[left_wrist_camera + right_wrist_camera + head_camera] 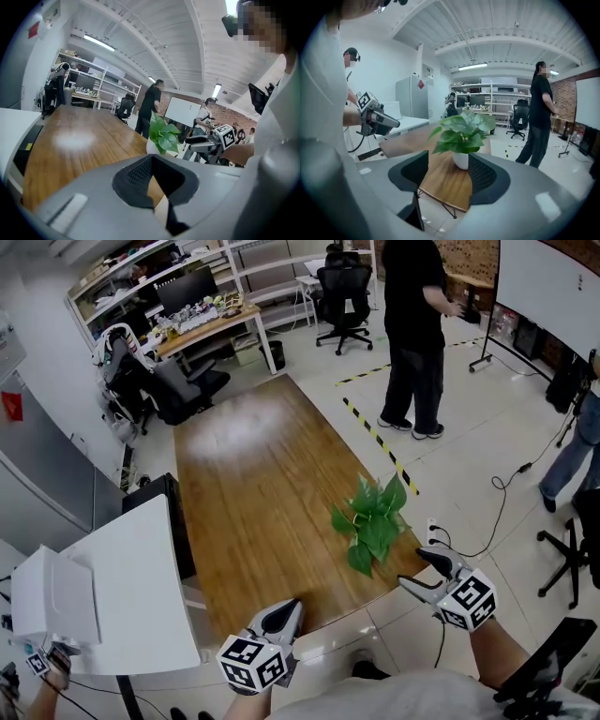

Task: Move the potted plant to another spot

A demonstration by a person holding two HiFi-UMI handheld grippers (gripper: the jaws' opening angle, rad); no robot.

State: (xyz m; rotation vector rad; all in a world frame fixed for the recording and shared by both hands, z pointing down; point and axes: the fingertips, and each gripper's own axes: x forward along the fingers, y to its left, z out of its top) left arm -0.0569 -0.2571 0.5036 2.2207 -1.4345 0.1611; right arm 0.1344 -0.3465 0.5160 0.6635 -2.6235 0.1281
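A potted plant (370, 519) with broad green leaves and a white pot stands on the long wooden table (253, 484), close to its near right corner. My right gripper (420, 571) hovers off the table's corner, just right of the plant and apart from it, with its jaws open and empty. In the right gripper view the plant (461, 133) stands beyond the open right gripper (447, 159). My left gripper (289, 608) is at the near table edge, left of the plant, jaws shut on nothing. In the left gripper view, past the left gripper (152, 159), stands the plant (164, 135).
A white desk (131, 587) and a black cabinet (164, 512) flank the table's left side. A person (412, 334) stands on the floor beyond striped floor tape (380, 446). Office chairs (342, 296) and shelving sit farther back. A cable (497, 502) runs across the floor at right.
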